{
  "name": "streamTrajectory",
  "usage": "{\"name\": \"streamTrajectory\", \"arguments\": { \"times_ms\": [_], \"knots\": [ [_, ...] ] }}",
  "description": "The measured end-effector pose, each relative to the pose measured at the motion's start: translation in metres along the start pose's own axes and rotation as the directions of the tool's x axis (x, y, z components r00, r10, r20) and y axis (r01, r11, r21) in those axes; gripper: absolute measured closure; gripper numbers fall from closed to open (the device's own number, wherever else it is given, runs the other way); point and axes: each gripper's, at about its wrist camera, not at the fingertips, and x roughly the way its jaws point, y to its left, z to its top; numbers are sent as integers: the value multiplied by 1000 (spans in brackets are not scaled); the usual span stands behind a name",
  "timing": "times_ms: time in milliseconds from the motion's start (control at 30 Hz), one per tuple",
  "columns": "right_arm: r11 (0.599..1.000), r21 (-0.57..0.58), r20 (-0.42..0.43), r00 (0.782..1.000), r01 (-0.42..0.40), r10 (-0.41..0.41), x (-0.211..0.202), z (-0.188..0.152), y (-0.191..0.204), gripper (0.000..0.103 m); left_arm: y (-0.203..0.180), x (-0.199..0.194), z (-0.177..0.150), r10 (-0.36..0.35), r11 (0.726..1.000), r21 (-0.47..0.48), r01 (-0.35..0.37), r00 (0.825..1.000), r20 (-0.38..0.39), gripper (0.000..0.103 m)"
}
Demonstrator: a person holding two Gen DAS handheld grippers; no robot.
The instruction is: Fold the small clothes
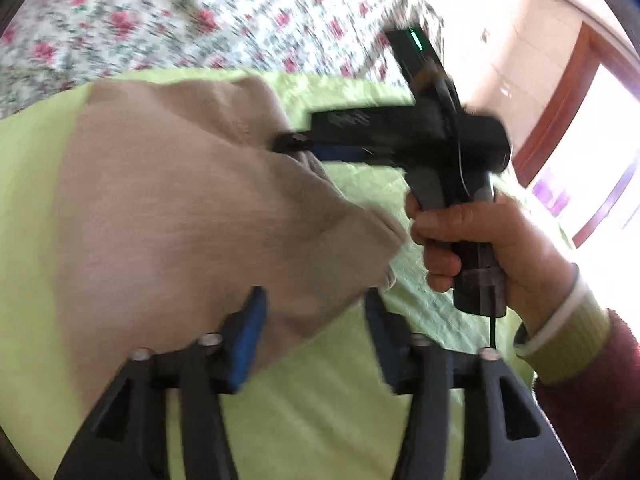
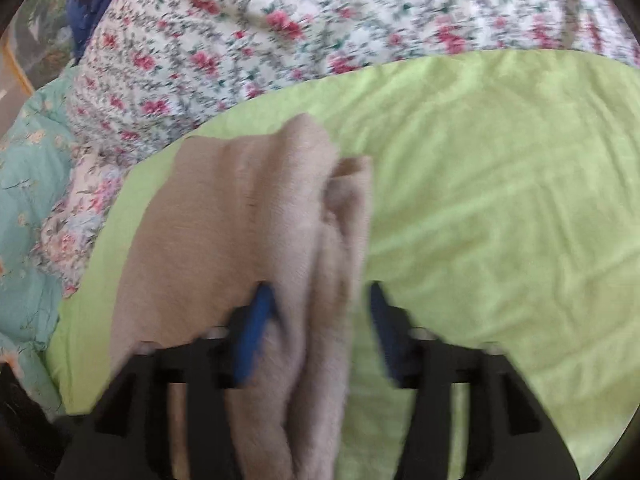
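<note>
A beige knit garment (image 1: 192, 208) lies partly folded on a light green cloth (image 1: 320, 400). My left gripper (image 1: 314, 300) is open, its blue pads straddling the garment's near right corner without closing on it. My right gripper (image 1: 296, 144), held by a hand, reaches in from the right with its tips at the garment's far edge. In the right wrist view the right gripper (image 2: 320, 300) is open, and a bunched fold of the garment (image 2: 248, 232) runs up between its fingers, against the left pad (image 2: 256, 328).
A floral quilt (image 2: 280, 32) lies beyond the green cloth (image 2: 500, 200). A teal patterned blanket (image 2: 28, 208) is at the left. A wall and a wooden-framed doorway (image 1: 560, 112) stand at the right.
</note>
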Motion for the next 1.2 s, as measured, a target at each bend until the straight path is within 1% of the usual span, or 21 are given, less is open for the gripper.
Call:
{"name": "streamTrajectory", "arguments": {
  "times_ms": [33, 67, 133, 200, 267, 300, 400, 467, 500, 533, 600, 633, 700, 733, 767, 800, 867, 967, 1033, 1133, 1200],
  "knots": [
    [1000, 9, 7, 1000, -18, 18, -4, -1, -2, 32, 5, -11, -1, 7, 1000, -11, -7, 1000, 17, 38],
    [999, 27, 6, 999, -47, 47, -7, -3, -5, 31, 15, -24, 1, 23, 999, -31, -22, 999, 39, 27],
    [995, 48, -6, 996, -87, 87, -6, -5, -8, 29, 32, -39, 3, 59, 996, -70, -54, 996, 73, 16],
    [992, 62, -26, 993, -113, 114, 0, -7, -8, 28, 57, -47, 9, 91, 989, -126, -80, 992, 86, 16],
    [989, 77, -44, 990, -130, 134, 7, -9, -9, 28, 92, -39, 23, 119, 975, -197, -104, 991, 67, 16],
    [986, 86, -50, 987, -145, 149, 11, -9, -10, 28, 106, -33, 27, 116, 968, -228, -101, 992, 55, 16],
    [978, 115, -62, 981, -176, 184, 23, -8, -12, 28, 144, -9, 35, 26, 943, -333, -24, 1000, 3, 16],
    [973, 131, -72, 977, -188, 199, 32, -5, -14, 28, 161, 9, 37, -41, 925, -378, 33, 999, -14, 16],
    [971, 137, -77, 975, -194, 206, 37, -3, -14, 28, 168, 17, 41, -49, 921, -389, 36, 999, -23, 15],
    [970, 142, -84, 974, -199, 212, 40, -3, -14, 28, 174, 27, 44, -75, 915, -400, 57, 997, -27, 12],
    [966, 146, -104, 968, -212, 228, 47, -1, -11, 28, 182, 39, 47, -108, 903, -420, 89, 994, -20, 12],
    [966, 143, -112, 966, -216, 232, 50, 0, -9, 29, 182, 38, 42, -121, 901, -421, 105, 993, -11, 14],
    [966, 138, -139, 962, -218, 236, 56, -2, 0, 49, 180, 46, 44, -137, 906, -405, 123, 991, -4, 28],
    [970, 134, -137, 966, -204, 222, 56, -2, 2, 56, 177, 52, 46, -155, 907, -397, 139, 988, -8, 41],
    [973, 127, -129, 970, -192, 209, 53, -3, 6, 61, 176, 53, 48, -146, 911, -392, 131, 989, -10, 45],
    [973, 130, -116, 972, -191, 206, 48, -4, 9, 65, 175, 51, 48, -142, 913, -387, 130, 990, -2, 49],
    [970, 136, -90, 972, -203, 216, 37, -5, 17, 67, 173, 40, 47, -148, 914, -379, 144, 989, 18, 59],
    [958, 109, -74, 959, -264, 272, 22, -13, 46, 68, 169, 13, 40, -132, 922, -363, 133, 991, 27, 61],
    [950, 86, -77, 949, -299, 306, 19, -20, 68, 68, 167, -21, 31, -95, 938, -329, 106, 994, 49, 61],
    [928, 57, -85, 924, -369, 373, 21, -39, 108, 68, 171, -67, 12, -53, 946, -315, 72, 996, 68, 61],
    [912, 34, -99, 906, -410, 411, 28, -51, 137, 68, 177, -101, -5, -10, 950, -312, 34, 997, 79, 61]
  ]
}}
